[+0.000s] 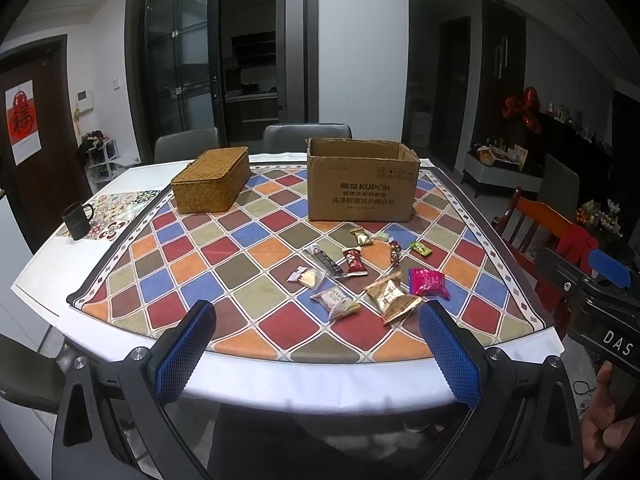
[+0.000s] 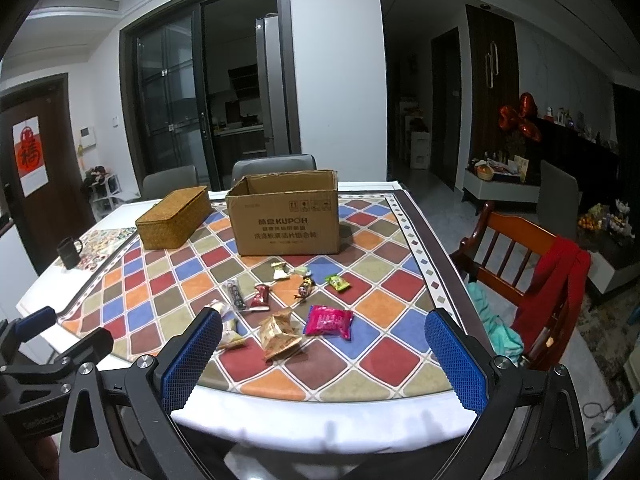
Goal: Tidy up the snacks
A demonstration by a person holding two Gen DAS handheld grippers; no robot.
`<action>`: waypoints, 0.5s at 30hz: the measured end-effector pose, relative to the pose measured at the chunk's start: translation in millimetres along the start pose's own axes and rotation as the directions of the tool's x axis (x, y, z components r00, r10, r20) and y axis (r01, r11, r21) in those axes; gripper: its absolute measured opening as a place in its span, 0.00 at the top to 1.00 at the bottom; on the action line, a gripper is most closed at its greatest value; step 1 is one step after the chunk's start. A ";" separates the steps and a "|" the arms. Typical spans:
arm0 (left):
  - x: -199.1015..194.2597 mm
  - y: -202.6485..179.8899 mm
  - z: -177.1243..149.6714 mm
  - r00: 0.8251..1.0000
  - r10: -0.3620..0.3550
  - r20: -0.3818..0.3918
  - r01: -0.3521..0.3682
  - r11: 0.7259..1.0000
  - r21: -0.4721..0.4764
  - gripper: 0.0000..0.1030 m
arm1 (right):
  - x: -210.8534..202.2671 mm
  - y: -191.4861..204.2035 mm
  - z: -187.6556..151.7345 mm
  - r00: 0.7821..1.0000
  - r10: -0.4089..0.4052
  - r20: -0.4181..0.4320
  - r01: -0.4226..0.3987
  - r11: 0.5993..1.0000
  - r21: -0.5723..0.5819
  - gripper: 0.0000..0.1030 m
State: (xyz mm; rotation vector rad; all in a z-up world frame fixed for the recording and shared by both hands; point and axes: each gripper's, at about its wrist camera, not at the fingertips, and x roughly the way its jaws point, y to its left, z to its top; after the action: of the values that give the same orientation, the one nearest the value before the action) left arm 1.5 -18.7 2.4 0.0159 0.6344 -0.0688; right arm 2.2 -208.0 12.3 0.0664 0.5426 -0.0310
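Note:
Several wrapped snacks lie loose on the checked tablecloth (image 1: 240, 264), among them a pink packet (image 1: 428, 282) (image 2: 329, 321), a gold packet (image 1: 391, 297) (image 2: 280, 333), a red candy (image 1: 354, 261) (image 2: 260, 297) and a green candy (image 1: 420, 248) (image 2: 338, 282). Behind them stands an open cardboard box (image 1: 360, 184) (image 2: 286, 216). A closed wicker basket (image 1: 212, 184) (image 2: 174, 218) sits to its left. My left gripper (image 1: 320, 344) is open and empty above the near table edge. My right gripper (image 2: 326, 356) is open and empty, just short of the snacks.
A dark mug (image 1: 77, 220) (image 2: 69, 253) stands on a patterned mat at the table's left side. A wooden chair (image 2: 520, 264) with a red cloth stands at the right edge. Grey chairs (image 1: 306, 136) stand behind the table.

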 end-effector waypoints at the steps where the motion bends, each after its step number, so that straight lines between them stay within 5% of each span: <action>1: 1.1 -0.5 0.3 1.000 -0.001 -0.001 0.001 1.000 0.000 0.00 | 0.7 -1.8 -0.4 1.000 -0.002 -0.001 0.002 1.000 0.000 0.00; 15: 29.1 -3.6 2.2 0.999 -0.003 -0.042 0.003 1.000 0.008 0.00 | 26.3 3.8 1.4 0.998 -0.025 -0.051 0.025 1.000 -0.002 0.00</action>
State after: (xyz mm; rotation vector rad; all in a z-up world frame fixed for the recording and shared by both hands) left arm 25.9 -24.1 -13.1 0.0239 0.6760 -0.0743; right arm 25.6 -204.6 0.1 0.0596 0.5940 -0.0537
